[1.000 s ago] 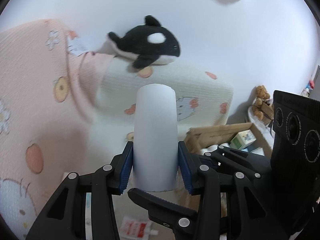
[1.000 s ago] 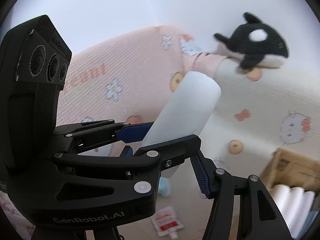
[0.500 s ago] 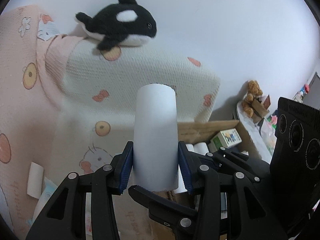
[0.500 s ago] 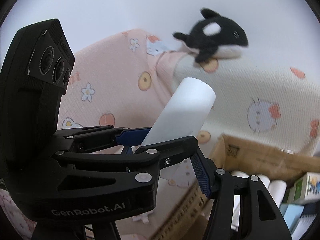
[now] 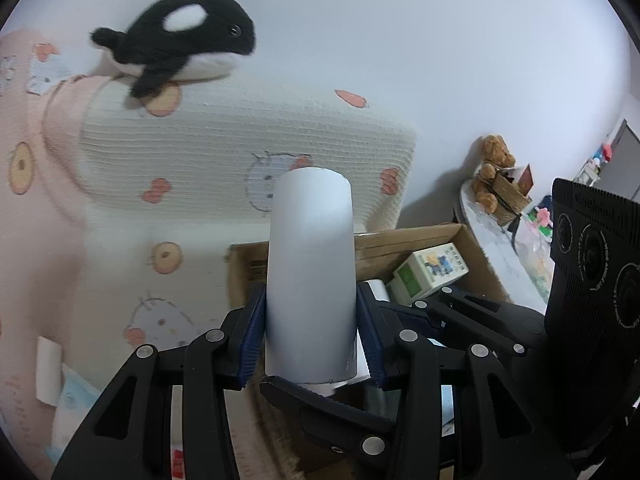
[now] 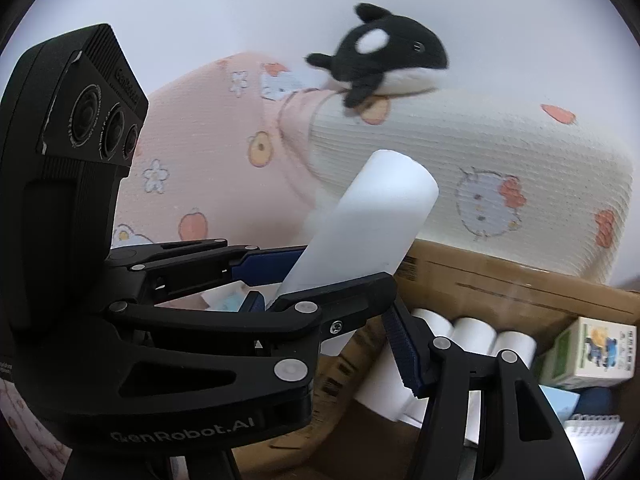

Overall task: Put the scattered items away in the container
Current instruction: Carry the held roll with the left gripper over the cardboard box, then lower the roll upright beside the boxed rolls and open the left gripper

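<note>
Paper roll is clamped upright in your left gripper, both blue pads pressed on its sides, held over the near-left corner of the cardboard box. It's not in the box yet.

Right gripper: jaws partly open, nothing visibly gripped. It crosses under the left one, just above the box.

Done: three white rolls lie side by side in the box, with a green-and-white carton and a spiral notepad to their right.

Left, by my read: this roll, plus another roll and a light-blue packet on the bedding left of the box. Can't tell if the orca plush, on the pillow behind the box, counts.

Room: the box is open-topped, with free floor near its left wall. Its back wall sits against the pillow, so drop straight in. The two grippers overlap, so separate them before you release.
</note>
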